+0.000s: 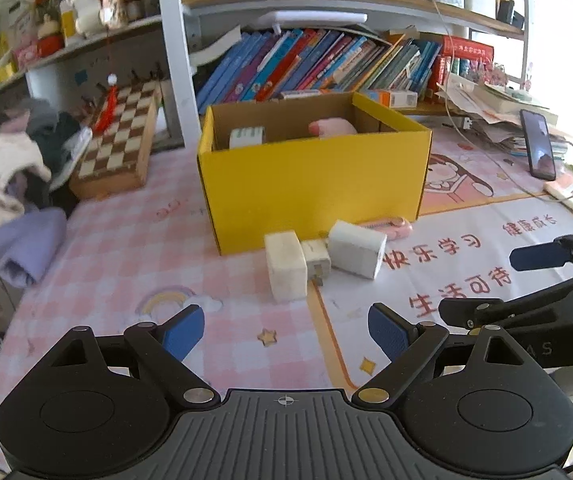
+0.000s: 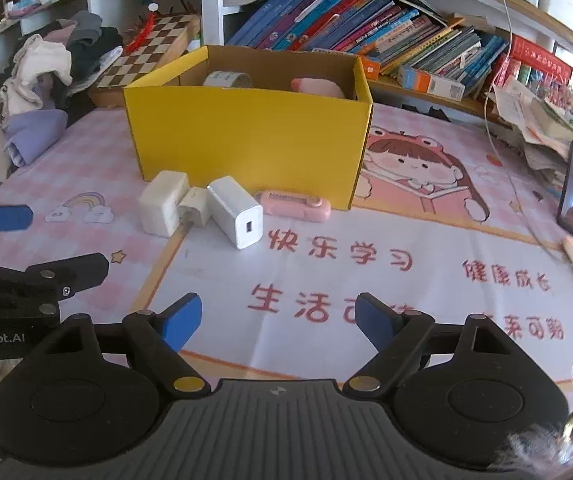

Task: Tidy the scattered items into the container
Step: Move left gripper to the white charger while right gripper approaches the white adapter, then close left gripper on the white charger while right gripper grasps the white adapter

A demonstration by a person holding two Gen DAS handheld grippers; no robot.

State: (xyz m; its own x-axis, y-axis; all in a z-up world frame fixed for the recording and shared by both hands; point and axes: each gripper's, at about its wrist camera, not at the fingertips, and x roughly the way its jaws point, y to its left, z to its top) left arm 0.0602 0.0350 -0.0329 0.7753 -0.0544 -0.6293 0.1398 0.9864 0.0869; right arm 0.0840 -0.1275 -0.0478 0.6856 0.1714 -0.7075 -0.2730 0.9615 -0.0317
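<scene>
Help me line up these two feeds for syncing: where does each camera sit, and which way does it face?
Left wrist: sits on the left gripper, jaws open, facing the yellow box and chargers; the right gripper shows at right.
Right wrist: sits on the right gripper, jaws open, facing the same box from further right; the left gripper shows at left.
Shared: box, white charger, pink item, bookshelf.

A pink checked desk mat [image 1: 98, 264] covers the table. Far behind, leaning books [image 1: 310, 64] fill a white-framed shelf [image 1: 172, 40]; bright daylight enters at far right.
</scene>
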